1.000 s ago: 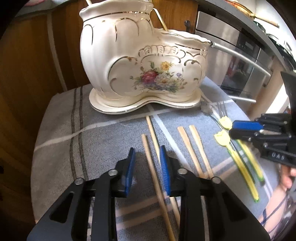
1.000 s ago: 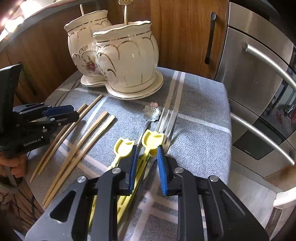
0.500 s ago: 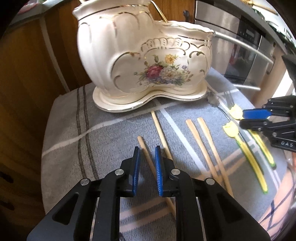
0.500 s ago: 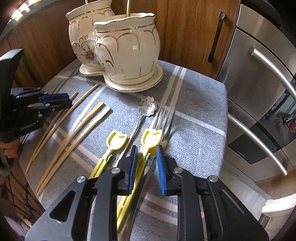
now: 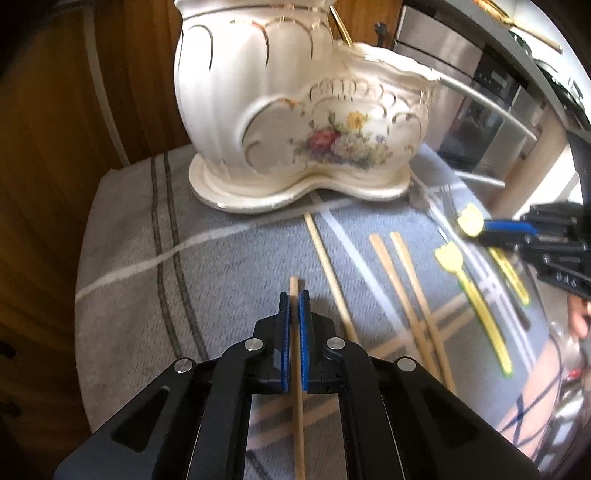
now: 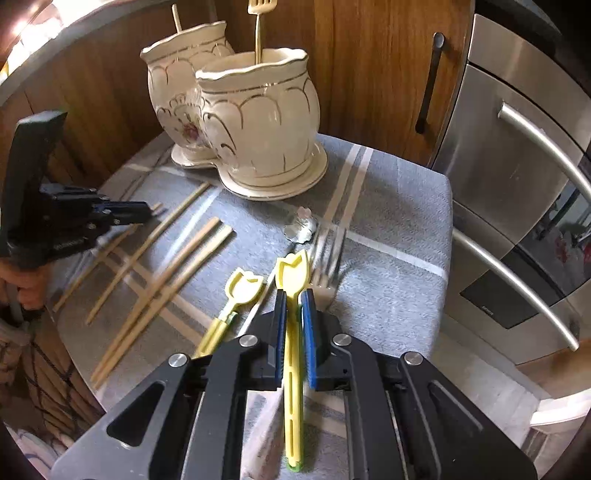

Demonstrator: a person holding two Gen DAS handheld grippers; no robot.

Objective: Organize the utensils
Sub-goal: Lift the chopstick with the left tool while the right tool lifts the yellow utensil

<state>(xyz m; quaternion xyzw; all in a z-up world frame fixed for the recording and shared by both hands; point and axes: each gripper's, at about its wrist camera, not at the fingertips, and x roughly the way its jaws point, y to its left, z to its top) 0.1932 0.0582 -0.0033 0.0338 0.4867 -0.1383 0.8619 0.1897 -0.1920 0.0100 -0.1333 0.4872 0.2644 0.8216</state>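
Observation:
My left gripper [image 5: 294, 295] is shut on a wooden chopstick [image 5: 294, 282], which runs straight between its blue pads. Three more chopsticks [image 5: 410, 295] lie on the grey cloth to its right. My right gripper [image 6: 293, 293] is closing its jaws on the handle of a yellow tulip-headed utensil [image 6: 291, 269], and the pads touch it. A second yellow utensil [image 6: 242, 288], a flower-headed spoon [image 6: 301, 225] and silver forks [image 6: 327, 254] lie beside it. The cream floral two-pot holder [image 5: 295, 122] stands at the back, with a gold fork [image 6: 260, 22] in it.
The striped grey cloth [image 6: 406, 221] covers a small surface that drops off at the right and near edges. A steel appliance with bar handles [image 6: 517, 184] stands to the right. Wooden cabinet doors [image 6: 369, 74] are close behind the holder.
The left jaws have closed onto the chopstick, which now lines up with the fingers. The right jaws have narrowed onto the yellow utensil, whose handle has swung straight between them.

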